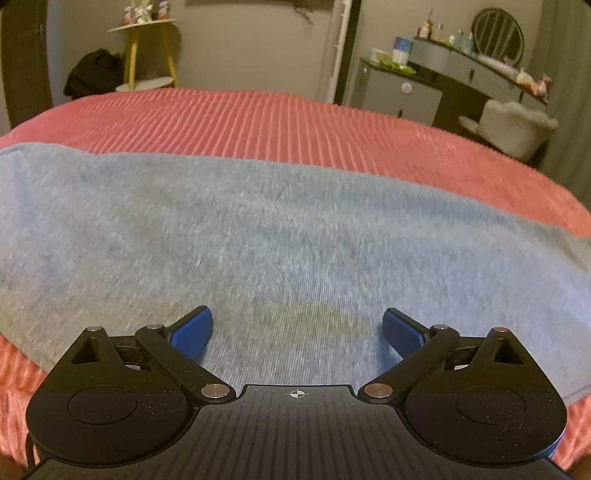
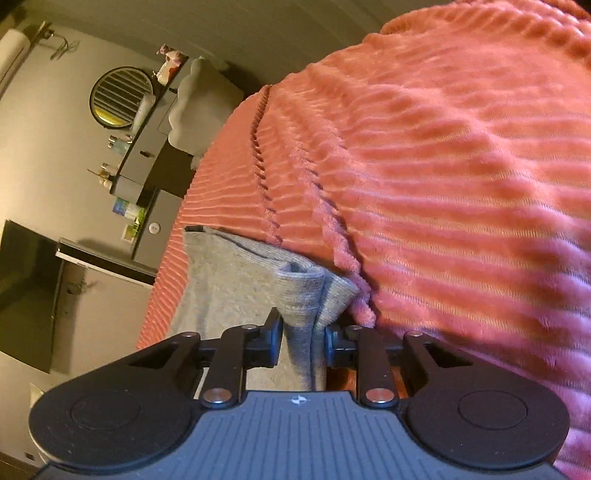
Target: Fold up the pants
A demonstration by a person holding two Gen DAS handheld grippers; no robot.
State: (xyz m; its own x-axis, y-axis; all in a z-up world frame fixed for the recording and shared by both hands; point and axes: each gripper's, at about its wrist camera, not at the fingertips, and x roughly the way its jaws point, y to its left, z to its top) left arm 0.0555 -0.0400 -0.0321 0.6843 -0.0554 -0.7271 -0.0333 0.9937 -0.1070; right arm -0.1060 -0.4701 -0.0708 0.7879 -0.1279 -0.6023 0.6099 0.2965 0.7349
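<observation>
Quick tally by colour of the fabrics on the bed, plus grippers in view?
Grey: 1, the pants
Pink: 1, the ribbed blanket
Black with blue pads: 2, the left gripper open over the pants, the right gripper shut on a pants edge
Total: 4

place: I am in a bedroom | signs: big pink bed (image 1: pixel 295 122), round mirror (image 1: pixel 498 35), desk (image 1: pixel 461 77), fluffy chair (image 1: pixel 517 125)
</observation>
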